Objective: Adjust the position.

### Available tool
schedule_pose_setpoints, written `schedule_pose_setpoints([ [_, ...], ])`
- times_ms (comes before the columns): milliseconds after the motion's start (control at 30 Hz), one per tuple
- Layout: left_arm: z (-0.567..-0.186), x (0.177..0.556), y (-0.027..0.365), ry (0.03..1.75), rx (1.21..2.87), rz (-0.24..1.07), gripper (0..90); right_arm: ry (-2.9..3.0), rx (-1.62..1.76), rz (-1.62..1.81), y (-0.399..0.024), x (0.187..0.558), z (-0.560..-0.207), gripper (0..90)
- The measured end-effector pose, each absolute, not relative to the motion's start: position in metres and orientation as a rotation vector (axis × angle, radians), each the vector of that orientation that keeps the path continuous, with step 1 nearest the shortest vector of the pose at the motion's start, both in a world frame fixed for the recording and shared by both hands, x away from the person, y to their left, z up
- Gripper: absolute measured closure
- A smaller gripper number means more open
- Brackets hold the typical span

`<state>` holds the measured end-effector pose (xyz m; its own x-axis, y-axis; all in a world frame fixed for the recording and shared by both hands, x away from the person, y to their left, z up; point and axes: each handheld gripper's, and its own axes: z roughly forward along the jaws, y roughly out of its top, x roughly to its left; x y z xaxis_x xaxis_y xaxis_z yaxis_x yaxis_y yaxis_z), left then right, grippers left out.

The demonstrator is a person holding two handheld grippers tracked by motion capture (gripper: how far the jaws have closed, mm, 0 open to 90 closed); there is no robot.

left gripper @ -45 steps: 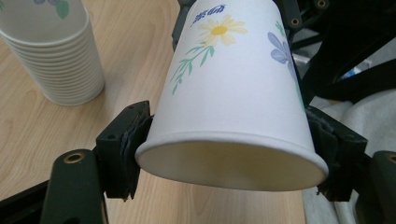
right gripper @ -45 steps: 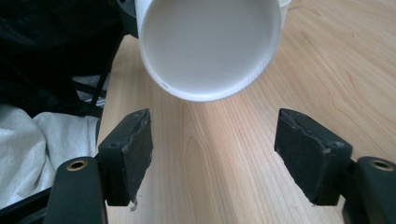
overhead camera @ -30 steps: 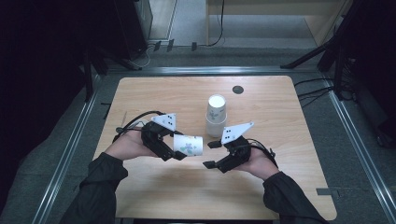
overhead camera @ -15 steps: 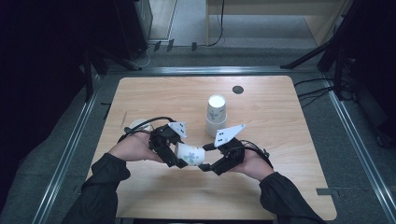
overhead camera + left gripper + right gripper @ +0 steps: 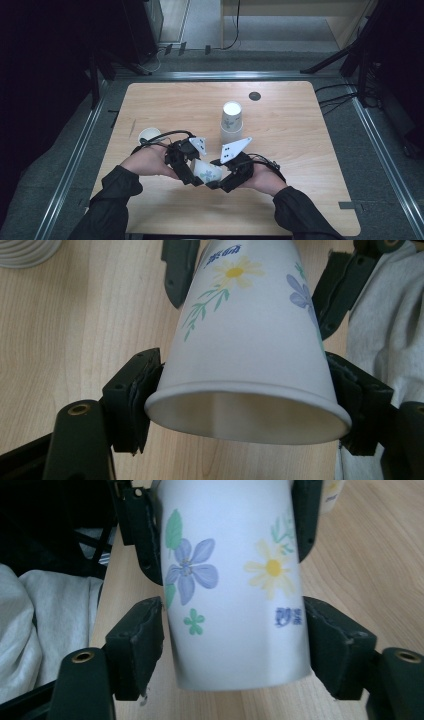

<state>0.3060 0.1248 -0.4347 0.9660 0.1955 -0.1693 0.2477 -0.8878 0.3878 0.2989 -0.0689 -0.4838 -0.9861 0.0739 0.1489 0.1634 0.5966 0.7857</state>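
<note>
High view: above your side, looking forward and down on whole pale wooden tabletop [image 5: 300,150], far off. Your gripper views: each rides its gripper, looks along black fingers [image 5: 130,400], very near. All three share white flower-printed paper cup [image 5: 207,172].

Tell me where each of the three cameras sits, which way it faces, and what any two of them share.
High view: above the person's side of the table, looking forward and down; shows both forearms, hands and tools, the held cup, and a cup stack.
Left gripper view: rides the left tool, looking along its jaws at the cup's open rim end.
Right gripper view: rides the right tool, looking along its jaws at the cup's base end.
Shared: both gripper views show the same flowered cup and the opposite tool's jaws.
</note>
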Motion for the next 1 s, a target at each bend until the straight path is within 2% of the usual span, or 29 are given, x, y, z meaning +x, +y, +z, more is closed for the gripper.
schedule_pose_setpoints([
  [333,-0.434,0.306,0.128,0.284,2.667,-0.177,24.3,-2.741,-0.161,-1.356,-0.068,0.296,-0.483,34.4],
  [467,-0.432,0.307,0.13,0.274,2.646,-0.169,21.0,-2.734,-0.17,-1.366,-0.069,0.297,-0.482,34.3],
  [700,-0.427,0.314,0.143,0.357,2.547,-0.173,14.9,-2.728,-0.215,-1.401,-0.078,0.301,-0.477,34.3],
  [1000,-0.423,0.311,0.163,0.369,2.469,-0.125,16.0,-2.683,-0.278,-1.489,-0.093,0.307,-0.467,34.2],
])
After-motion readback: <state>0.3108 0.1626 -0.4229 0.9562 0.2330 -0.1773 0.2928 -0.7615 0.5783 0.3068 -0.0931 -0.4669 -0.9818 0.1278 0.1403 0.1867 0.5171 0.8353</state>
